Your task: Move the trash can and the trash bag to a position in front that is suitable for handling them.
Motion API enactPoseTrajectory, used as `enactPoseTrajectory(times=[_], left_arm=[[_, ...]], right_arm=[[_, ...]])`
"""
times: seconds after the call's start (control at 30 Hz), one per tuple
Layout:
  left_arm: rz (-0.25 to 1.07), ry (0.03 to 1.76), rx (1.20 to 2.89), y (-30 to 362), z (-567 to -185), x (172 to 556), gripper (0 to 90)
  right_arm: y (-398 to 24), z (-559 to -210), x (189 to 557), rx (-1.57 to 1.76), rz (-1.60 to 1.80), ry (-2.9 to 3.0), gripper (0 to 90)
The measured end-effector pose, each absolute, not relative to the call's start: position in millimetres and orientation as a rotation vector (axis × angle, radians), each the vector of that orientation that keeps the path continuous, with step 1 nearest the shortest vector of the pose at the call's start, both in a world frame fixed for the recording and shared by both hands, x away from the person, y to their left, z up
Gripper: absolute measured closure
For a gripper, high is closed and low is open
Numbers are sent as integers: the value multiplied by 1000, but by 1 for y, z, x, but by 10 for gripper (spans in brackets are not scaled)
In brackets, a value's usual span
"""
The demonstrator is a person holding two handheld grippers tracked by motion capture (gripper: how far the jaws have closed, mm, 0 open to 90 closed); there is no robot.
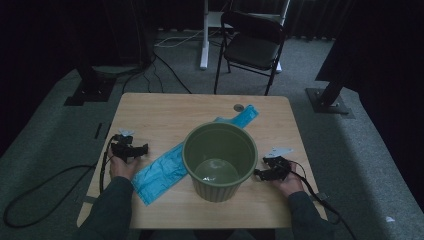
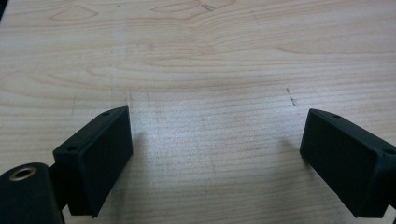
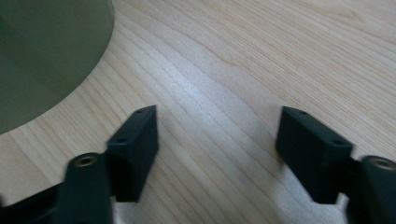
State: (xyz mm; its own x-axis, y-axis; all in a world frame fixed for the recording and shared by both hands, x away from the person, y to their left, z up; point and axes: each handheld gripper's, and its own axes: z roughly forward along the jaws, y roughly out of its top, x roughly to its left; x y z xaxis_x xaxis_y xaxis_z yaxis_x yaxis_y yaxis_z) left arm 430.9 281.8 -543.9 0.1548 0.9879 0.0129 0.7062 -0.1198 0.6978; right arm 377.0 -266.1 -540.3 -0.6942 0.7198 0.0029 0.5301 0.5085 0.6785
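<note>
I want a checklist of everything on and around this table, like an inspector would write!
Surface: light wooden table, bare wood under both grippers.
Job's things: green bucket upright mid-table, open top; blue plastic bag lying flat, running under or behind the bucket toward the far edge.
Clutter: nothing seen on the table.
Grippers: left gripper resting on the table left of the bag, jaws open, nothing between them; right gripper beside the bucket, jaws open, nothing between them.
Cables: a black cable trails from the left gripper over the floor; another from the right gripper off the near edge.
Surroundings: black folding chair beyond the table, grey carpet, dark curtains.
</note>
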Motion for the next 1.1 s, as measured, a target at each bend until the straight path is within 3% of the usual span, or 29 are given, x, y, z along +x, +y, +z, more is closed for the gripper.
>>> enactPoseTrajectory(times=[0.07, 0.1, 0.13, 0.17, 0.37, 0.57, 0.7, 1.1], left_arm=[[673, 1620, 1881, 280, -541, 428, 233], [653, 1625, 1902, 279, -536, 427, 233], [640, 1628, 1916, 279, -534, 427, 387], [627, 1627, 1931, 278, -533, 427, 434], [578, 1568, 2021, 276, -526, 426, 608], [562, 1343, 2010, 260, -503, 412, 636], [532, 1181, 1985, 243, -482, 396, 626], [298, 906, 2000, 195, -468, 374, 599]], right_arm=[[-266, -539, 377, 1061, 954, 2480, 345], [-265, -537, 377, 1077, 932, 2486, 382], [-263, -532, 377, 1105, 880, 2507, 448], [-262, -531, 376, 1105, 865, 2520, 490], [-260, -521, 373, 1070, 927, 2521, 597], [-256, -506, 366, 1014, 1070, 2529, 639], [-248, -498, 361, 975, 1110, 2513, 604], [-240, -484, 352, 897, 1187, 2507, 592]])
